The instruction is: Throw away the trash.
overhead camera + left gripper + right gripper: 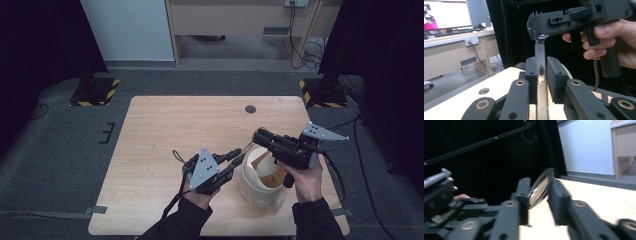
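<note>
High view: white round tub (257,185) sits at the near right of the pale wooden counter (165,130); both tongs meet just above its rim.
Left tongs (541,75): clamped on the flat handle of a clear plastic spork (540,53), holding it upright, likely to steady it.
Right tongs (539,192): jaws around the spork's bowl, pinching it; reads as a handover or a two-point hold.
Spork's place: in the air over the tub's left rim, between both tools.
</note>
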